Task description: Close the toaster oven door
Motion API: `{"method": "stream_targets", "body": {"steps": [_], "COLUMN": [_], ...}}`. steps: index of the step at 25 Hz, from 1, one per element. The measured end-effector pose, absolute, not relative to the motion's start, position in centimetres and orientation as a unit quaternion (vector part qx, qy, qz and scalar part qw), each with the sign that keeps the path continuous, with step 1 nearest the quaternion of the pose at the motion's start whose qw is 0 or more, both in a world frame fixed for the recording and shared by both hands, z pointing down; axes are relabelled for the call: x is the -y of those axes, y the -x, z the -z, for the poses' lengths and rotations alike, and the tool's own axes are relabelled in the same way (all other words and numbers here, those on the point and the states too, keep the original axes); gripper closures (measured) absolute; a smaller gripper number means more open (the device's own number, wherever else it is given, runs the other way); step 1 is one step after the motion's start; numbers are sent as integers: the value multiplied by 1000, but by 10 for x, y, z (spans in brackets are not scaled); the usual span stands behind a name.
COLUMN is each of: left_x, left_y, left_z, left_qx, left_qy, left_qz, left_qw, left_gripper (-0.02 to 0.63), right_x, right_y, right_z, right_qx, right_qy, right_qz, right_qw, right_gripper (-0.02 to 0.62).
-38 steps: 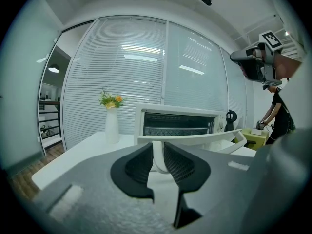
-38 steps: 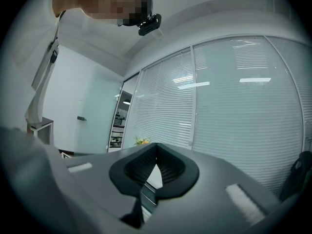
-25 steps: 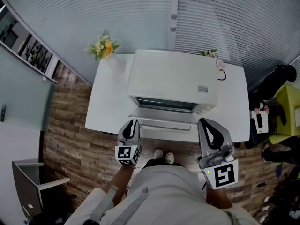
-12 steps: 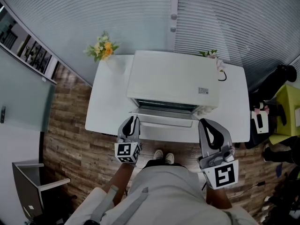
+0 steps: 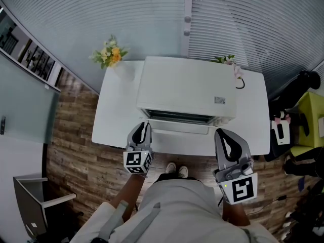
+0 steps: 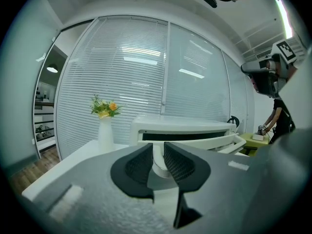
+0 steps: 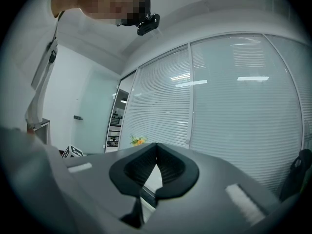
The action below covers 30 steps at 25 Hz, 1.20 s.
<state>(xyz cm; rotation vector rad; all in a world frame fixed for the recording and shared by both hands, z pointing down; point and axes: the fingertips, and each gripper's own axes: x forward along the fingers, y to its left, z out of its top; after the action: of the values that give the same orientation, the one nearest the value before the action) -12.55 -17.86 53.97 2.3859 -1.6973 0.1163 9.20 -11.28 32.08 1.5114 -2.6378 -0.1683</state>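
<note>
Dead centre on the white surface [image 5: 116,116], the boxy white toaster oven [image 5: 187,87] is parked. Its door [image 5: 179,129] is tilted partway out from a dark slot of an opening. The smooth white handle [image 6: 158,165] is clamped at its left end between the ribbed black pads of the left tool [image 5: 143,129]. Off to the door's right, the right tool [image 5: 226,138] is held clear of everything, pads pressed together at the tips. A slim white vase of yellow flowers [image 5: 112,53] is set at the far left corner, backed by slatted blinds [image 5: 126,14].
</note>
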Motion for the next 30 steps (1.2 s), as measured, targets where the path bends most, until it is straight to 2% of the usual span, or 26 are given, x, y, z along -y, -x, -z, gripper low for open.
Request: {"method": "stream_targets", "body": {"steps": [30], "left_x": [220], "left_y": [119], "left_z": [-524], "left_qx": [572], "left_qy": [-814], "left_qz": [-42], "left_qw": [95], "left_gripper": [525], "right_x": [132], "right_y": [-97], "right_z": [-322], "right_qx": [858], "right_qy": [-509], "right_qz": [50], "right_qw": [52], "right_gripper": [591]}}
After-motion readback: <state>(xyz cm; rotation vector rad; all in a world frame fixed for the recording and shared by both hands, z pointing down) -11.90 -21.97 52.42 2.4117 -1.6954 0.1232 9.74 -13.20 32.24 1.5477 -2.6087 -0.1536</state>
